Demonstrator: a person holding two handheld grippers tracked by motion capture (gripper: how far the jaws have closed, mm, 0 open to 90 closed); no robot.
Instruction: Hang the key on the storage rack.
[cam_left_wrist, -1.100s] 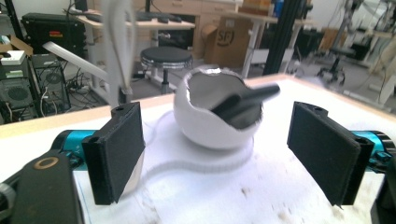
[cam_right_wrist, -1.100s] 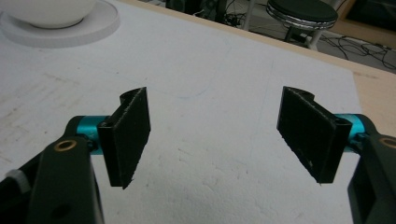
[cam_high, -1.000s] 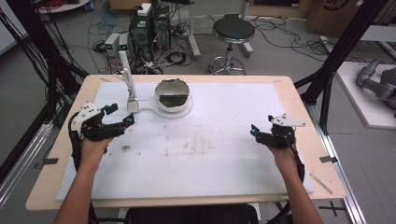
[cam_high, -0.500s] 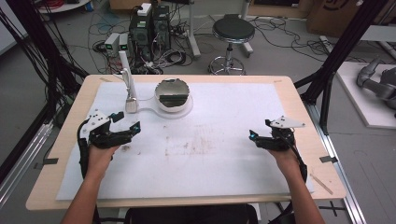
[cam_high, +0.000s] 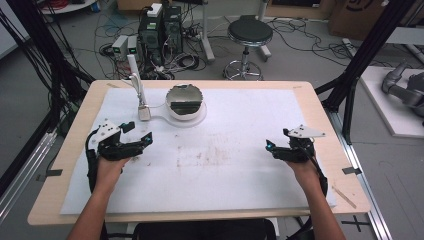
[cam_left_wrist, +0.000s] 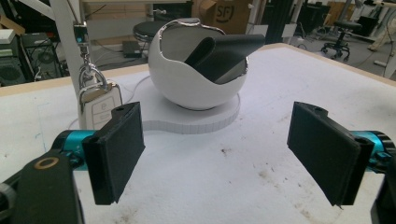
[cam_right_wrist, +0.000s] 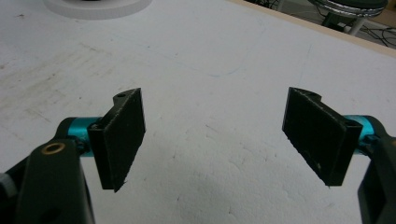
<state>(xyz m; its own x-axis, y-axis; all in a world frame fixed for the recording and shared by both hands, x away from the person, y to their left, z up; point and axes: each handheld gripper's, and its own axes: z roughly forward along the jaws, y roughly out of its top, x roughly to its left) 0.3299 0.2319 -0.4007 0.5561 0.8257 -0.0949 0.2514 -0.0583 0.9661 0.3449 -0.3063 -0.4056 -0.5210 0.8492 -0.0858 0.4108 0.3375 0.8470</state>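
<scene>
A white egg-shaped bowl (cam_high: 185, 101) with a dark lining stands on a flat white base (cam_high: 199, 119) at the back middle of the table. Left of it a white post (cam_high: 134, 75) rises, and a car key fob (cam_high: 144, 113) hangs from it. My left gripper (cam_high: 138, 132) is open and empty, a short way in front of the fob. In the left gripper view the fob (cam_left_wrist: 99, 105) and the bowl (cam_left_wrist: 196, 79) lie just beyond the gripper (cam_left_wrist: 219, 154). My right gripper (cam_high: 277, 140) is open over bare paper at the right, as the right gripper view (cam_right_wrist: 219, 140) shows too.
White paper (cam_high: 225, 165) with brown stains in the middle covers the wooden table (cam_high: 320, 105). Behind the table stand computer cases (cam_high: 160, 25), a round stool (cam_high: 249, 35) and loose cables. Black frame posts (cam_high: 357, 65) rise at both sides.
My left gripper has moved a little to the right and toward the person, ending in front of the key fob. The right gripper has barely shifted.
</scene>
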